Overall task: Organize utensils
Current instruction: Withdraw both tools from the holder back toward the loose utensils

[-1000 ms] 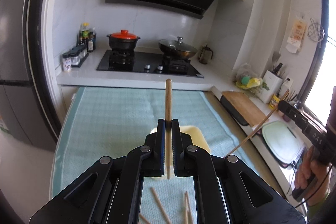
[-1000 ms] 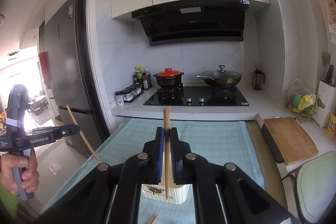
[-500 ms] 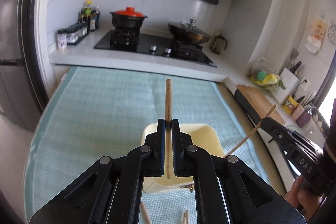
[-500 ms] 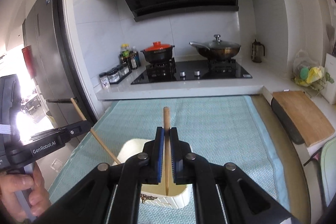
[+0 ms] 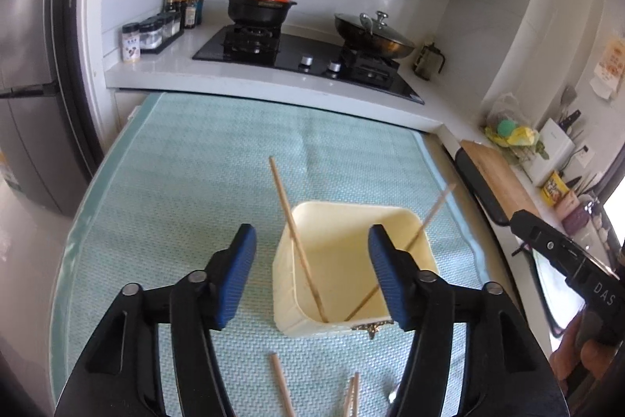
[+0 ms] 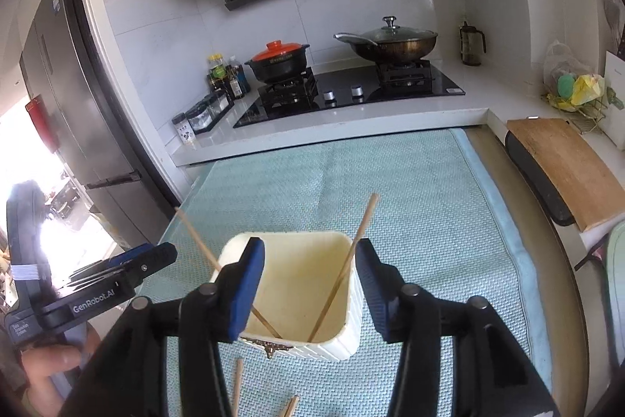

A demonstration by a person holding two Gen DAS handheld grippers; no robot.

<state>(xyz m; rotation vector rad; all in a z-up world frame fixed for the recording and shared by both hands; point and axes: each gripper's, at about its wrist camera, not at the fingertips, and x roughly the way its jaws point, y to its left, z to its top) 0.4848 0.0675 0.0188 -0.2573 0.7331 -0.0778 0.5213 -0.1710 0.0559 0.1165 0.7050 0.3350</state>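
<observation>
Drop-off step of the utensil sort, both sides at once. Left gripper (image 5: 312, 276) jaws just sprung apart, blue pads wide, nothing between them but air above the cream holder. Right gripper (image 6: 310, 286) likewise just opened, pads clear of everything, no grip.

2 wooden chopsticks now inside the cream ribbed utensil holder (image 5: 420, 253), which sits on the teal woven mat (image 5: 187, 182). Left-hand chopstick (image 5: 297, 241) leaning toward the holder's left wall, top poking well above the rim. Right-hand chopstick (image 5: 410, 245) slanting the other way over the right rim. Lower ends near each other at the holder's near wall, so a loose V. Same pair visible from the right wrist, one (image 6: 195, 237) over the left rim, the other (image 6: 351, 256) against the right wall.

Task judged partly done: at least 3 more loose chopsticks (image 5: 281, 385) flat on the mat just in front of the holder, ends only in view at the bottom edge.

Next move, as a judgement: back off and drop low toward the mat, line the pads across a single stick, pinch near mid-length. Thin sticks flat on woven cloth likely to roll or slip; worth keeping clear of the 2 leaning tops, since a knock could tip them out or shift the light holder.
</observation>
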